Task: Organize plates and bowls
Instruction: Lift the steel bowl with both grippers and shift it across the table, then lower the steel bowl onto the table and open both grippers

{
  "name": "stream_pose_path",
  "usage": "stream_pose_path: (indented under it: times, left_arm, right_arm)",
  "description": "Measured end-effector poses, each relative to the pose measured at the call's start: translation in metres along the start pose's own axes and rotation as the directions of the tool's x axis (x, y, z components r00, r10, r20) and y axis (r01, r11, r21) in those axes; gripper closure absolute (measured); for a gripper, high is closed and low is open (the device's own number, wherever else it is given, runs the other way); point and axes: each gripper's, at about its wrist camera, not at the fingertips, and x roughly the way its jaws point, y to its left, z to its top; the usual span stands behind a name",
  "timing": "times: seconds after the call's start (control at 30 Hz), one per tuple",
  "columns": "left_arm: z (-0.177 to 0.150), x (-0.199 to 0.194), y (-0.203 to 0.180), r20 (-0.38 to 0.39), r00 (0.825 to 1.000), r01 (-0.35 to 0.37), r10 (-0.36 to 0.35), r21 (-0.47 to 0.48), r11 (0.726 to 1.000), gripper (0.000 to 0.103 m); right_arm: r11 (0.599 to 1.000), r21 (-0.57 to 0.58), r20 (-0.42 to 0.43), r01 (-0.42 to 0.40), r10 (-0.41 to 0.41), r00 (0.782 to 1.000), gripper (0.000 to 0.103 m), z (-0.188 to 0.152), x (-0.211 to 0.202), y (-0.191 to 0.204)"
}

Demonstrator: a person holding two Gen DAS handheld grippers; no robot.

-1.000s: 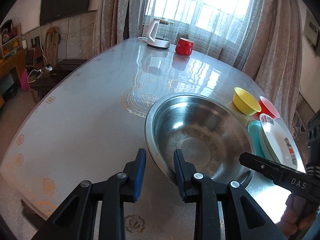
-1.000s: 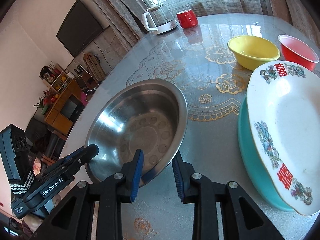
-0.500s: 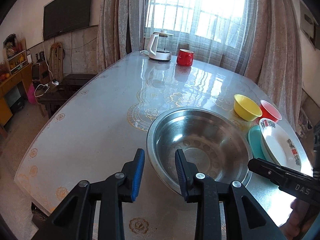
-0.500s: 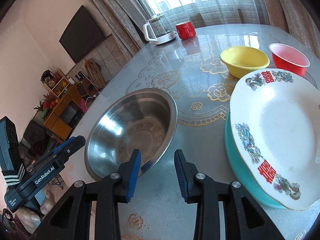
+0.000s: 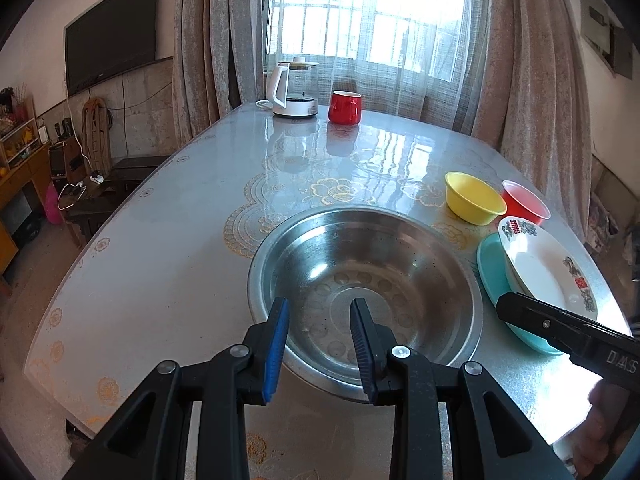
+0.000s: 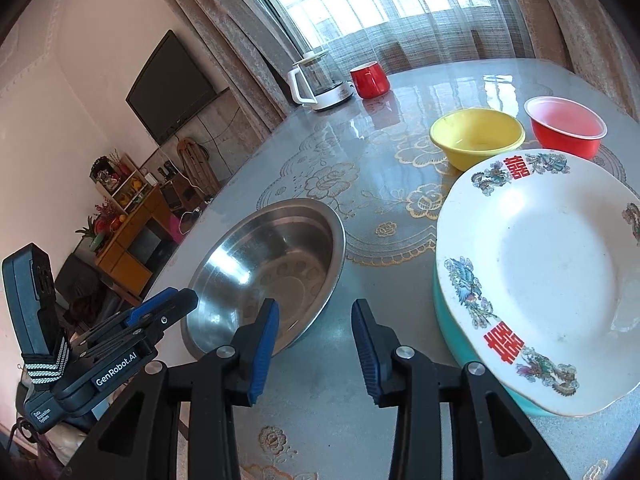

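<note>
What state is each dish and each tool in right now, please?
steel basin: upright, empty, on table.
yellow bowl: upright, empty.
red bowl: upright, empty.
white plate: stacked on teal plate.
left tool: open, holding nothing.
right tool: open, holding nothing.

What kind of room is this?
Probably a home living or dining room: a wall-mounted TV, a curtained window, and a dining table with a kettle and bowls.
</note>
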Motion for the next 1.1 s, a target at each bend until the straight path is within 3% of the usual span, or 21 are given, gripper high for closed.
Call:
stream_pose_path:
  times: [0.57,1.1]
  left_arm:
    - [0.012,0.020,-0.043,-0.029,0.999,0.047,-0.045,0.093,0.995,0.071]
    - [0.031,0.043,-0.080,-0.087,0.992,0.103,-0.094,0.106,0.989,0.071]
  right_arm:
    - [0.998,0.060,0.056,0.002,-0.006,0.998,0.065,0.003,-0.015,-0.021]
    - [0.993,0.110,0.093,0.053,-0.063,0.994,0.063,0.010,-0.034,-0.046]
